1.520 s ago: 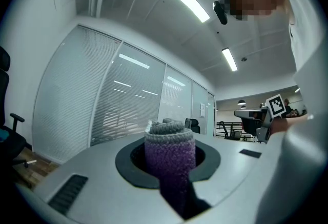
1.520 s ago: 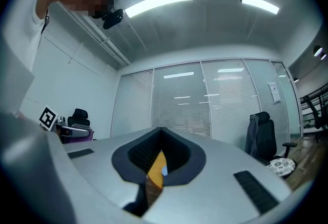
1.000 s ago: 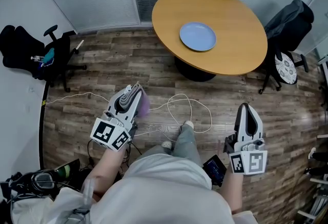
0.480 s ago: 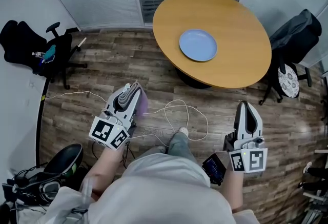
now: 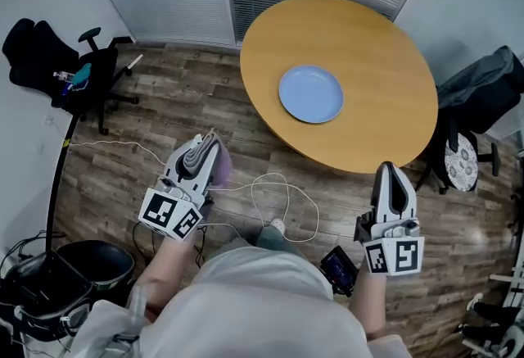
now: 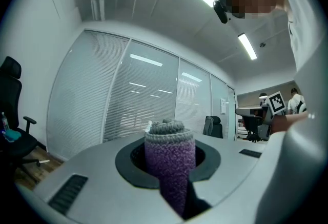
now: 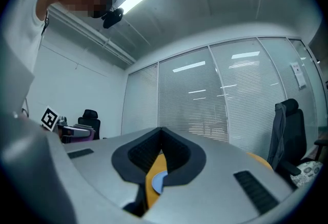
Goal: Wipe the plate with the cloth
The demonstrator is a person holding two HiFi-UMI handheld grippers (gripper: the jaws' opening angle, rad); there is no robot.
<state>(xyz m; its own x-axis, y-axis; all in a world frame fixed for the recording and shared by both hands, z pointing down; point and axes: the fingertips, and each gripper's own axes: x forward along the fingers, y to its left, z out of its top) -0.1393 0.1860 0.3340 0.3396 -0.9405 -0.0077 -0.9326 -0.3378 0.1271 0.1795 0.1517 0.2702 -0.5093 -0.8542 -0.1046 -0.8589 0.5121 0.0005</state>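
Note:
A light blue plate (image 5: 310, 93) lies on the round wooden table (image 5: 385, 29) ahead of me; a sliver of the plate (image 7: 158, 181) shows through the right gripper's jaw gap. My left gripper (image 5: 210, 140) is shut on a folded purple and grey cloth (image 5: 220, 169), which stands up between its jaws in the left gripper view as a thick purple cloth (image 6: 169, 158). My right gripper (image 5: 390, 169) is shut with nothing in it, just short of the table's near edge. Both grippers are held level, well short of the plate.
White cables (image 5: 278, 192) loop over the wood floor between me and the table. A black office chair (image 5: 70, 74) stands at the left wall, another chair with a dark jacket (image 5: 483, 102) at the table's right. A black bin (image 5: 94, 262) sits at lower left.
The table and plate have come closer and lower in the head view as I walk forward. Both grippers keep their hold and stance. The bin at lower left has come into view.

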